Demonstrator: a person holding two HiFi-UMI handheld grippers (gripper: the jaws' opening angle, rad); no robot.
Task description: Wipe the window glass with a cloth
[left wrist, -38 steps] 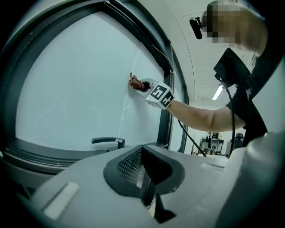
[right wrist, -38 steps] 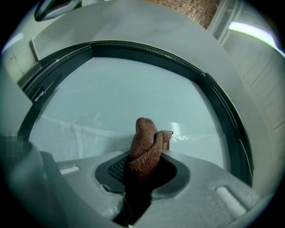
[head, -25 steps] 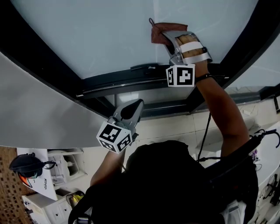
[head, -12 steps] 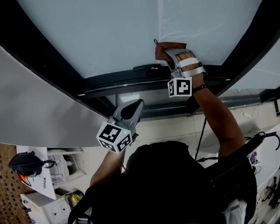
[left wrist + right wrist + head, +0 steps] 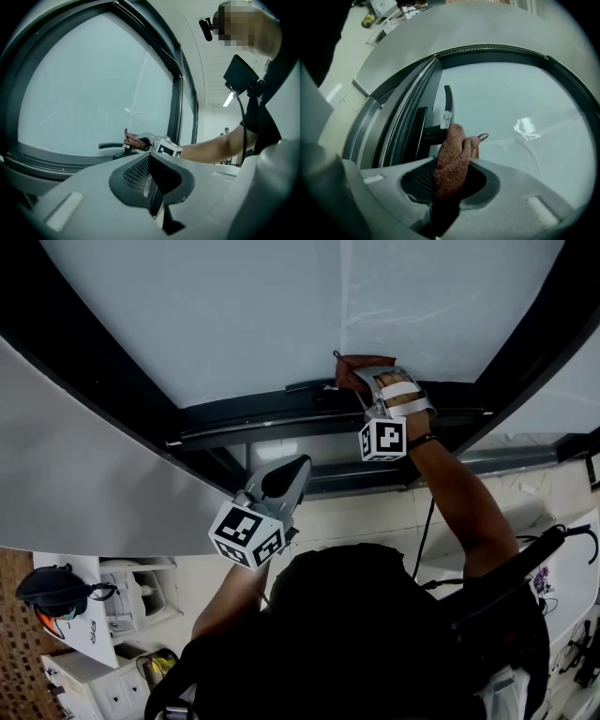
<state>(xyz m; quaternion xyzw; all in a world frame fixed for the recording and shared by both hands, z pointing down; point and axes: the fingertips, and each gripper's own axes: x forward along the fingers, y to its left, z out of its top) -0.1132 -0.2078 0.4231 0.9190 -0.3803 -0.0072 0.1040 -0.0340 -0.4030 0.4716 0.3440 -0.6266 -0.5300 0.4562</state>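
Note:
The window glass [image 5: 234,306] is a pale frosted pane in a dark frame [image 5: 244,418]. My right gripper [image 5: 364,379] is shut on a reddish-brown cloth [image 5: 348,369] and presses it on the pane's bottom edge, right beside the black window handle [image 5: 312,384]. In the right gripper view the cloth [image 5: 453,152] bulges up out of the right gripper [image 5: 452,174], its hanging loop against the glass [image 5: 520,98] and the handle [image 5: 447,108] just left. My left gripper [image 5: 284,476] hangs shut and empty below the frame, away from the glass. From the left gripper [image 5: 152,180] the cloth [image 5: 132,140] looks small and far.
A grey curved wall [image 5: 84,484] runs along the left below the frame. White shelves with a black headset [image 5: 52,592] stand at the lower left. A black cable [image 5: 424,531] hangs by the right arm. A vertical mullion [image 5: 177,93] divides the window on the right.
The right gripper has slid the cloth down the glass to the bottom edge next to the handle. The left gripper has stayed where it was.

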